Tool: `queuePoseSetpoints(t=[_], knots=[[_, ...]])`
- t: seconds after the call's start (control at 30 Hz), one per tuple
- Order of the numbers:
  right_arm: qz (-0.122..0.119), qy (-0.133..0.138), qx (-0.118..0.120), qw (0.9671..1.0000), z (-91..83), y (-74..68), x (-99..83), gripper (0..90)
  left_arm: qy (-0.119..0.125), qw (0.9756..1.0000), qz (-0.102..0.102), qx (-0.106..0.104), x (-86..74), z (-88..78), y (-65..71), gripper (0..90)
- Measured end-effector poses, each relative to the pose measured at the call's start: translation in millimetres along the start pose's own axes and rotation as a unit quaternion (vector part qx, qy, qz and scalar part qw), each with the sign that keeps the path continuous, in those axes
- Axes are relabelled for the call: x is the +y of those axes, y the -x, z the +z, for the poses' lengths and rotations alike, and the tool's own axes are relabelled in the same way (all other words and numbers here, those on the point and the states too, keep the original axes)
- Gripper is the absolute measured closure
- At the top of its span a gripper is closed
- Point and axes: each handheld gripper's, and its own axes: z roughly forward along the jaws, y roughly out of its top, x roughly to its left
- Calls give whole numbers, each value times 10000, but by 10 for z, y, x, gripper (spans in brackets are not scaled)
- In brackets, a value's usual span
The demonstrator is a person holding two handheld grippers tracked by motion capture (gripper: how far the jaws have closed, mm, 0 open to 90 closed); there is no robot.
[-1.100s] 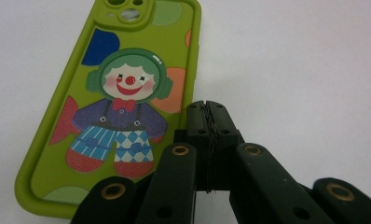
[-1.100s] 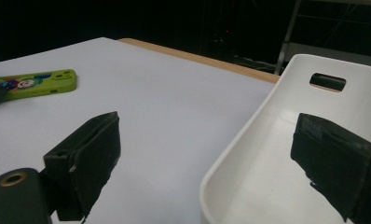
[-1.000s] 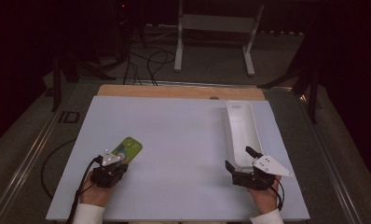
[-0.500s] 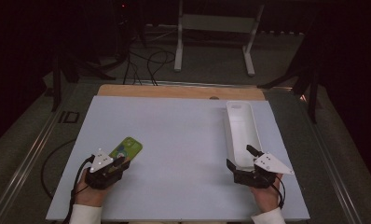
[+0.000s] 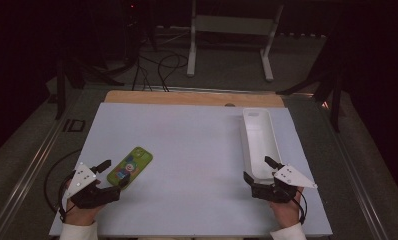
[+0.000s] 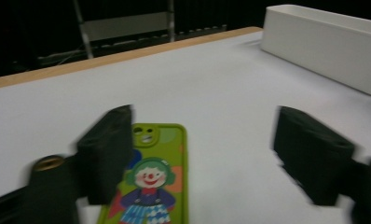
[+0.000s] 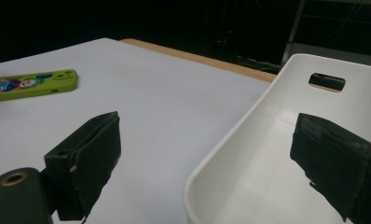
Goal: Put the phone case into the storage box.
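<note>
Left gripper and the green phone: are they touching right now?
Apart. In the left gripper view the left gripper, whose jaws have just been opening, stands wide, and the phone lies flat on the table with neither pad pressing on it.

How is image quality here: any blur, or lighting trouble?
Left gripper view: the left tongs smear with motion blur, phone case soft. Right gripper view: sharper, white tray evenly lit. High view: table bright, surroundings nearly black.
</note>
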Motion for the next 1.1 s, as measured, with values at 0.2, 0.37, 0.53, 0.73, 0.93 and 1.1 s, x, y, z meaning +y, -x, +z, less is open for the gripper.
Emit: queuePoseSetpoints(t=[0.2,0.37,0.53,0.73,0.93,1.1], knots=[[73,81,84,9999,-31,6,-20,85,-10,9999,-4,167,-19,-42,-59,38],[172,204,227,9994,-63,17,-32,84,126,9997,-90,203,-22,-63,-88,0],[176,170,268,9993,-65,14,-60,84,192,9996,-106,169,-22,-73,-107,0],[147,146,284,9994,-53,7,-71,84,154,9997,-131,131,-10,-72,-120,0],[147,131,276,9994,-52,13,-76,84,-8,9999,-97,100,-7,-57,-130,0],[135,112,255,9995,-47,11,-78,84,-91,9998,-96,150,4,-51,-121,0]])
